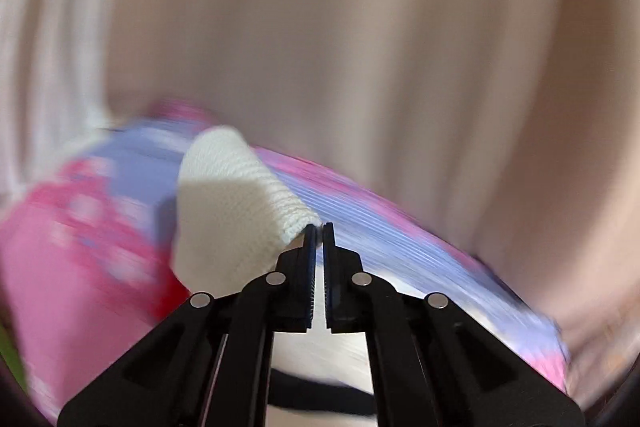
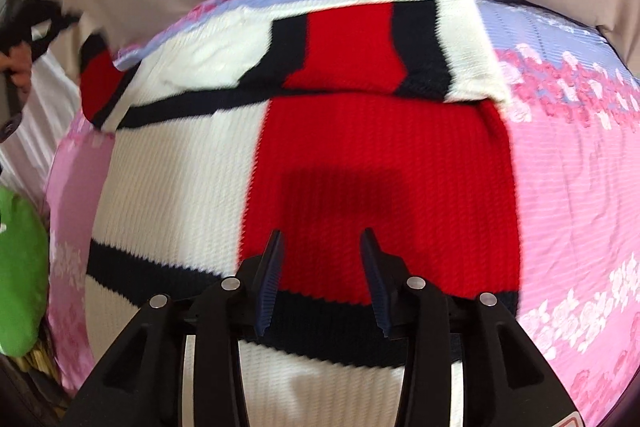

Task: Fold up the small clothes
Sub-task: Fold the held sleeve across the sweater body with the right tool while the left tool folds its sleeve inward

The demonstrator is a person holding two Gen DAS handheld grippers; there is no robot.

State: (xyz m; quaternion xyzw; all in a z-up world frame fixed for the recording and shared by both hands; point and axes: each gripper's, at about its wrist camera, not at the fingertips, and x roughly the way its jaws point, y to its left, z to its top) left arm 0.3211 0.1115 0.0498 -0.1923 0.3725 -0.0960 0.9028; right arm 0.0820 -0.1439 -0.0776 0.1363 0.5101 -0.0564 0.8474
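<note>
White knit sweater (image 1: pixel 228 203) in left claw (image 1: pixel 319 227); red panel only under right claw (image 2: pixel 322 241).

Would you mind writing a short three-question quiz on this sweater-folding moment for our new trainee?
1. True or false: the right gripper hangs open above the red panel of the knit sweater, gripping nothing.
2. Multiple choice: what does the left gripper pinch? A) a cream knit edge B) the green cloth C) nothing
3. Fill in: the sweater lies on a pink and lavender ______ bedsheet.

Key
1. True; its jaws stand apart, with no fabric between them.
2. A; the jaws are nearly closed on the cream knit at their tips.
3. Floral; rose prints show on it in the right wrist view.
</note>
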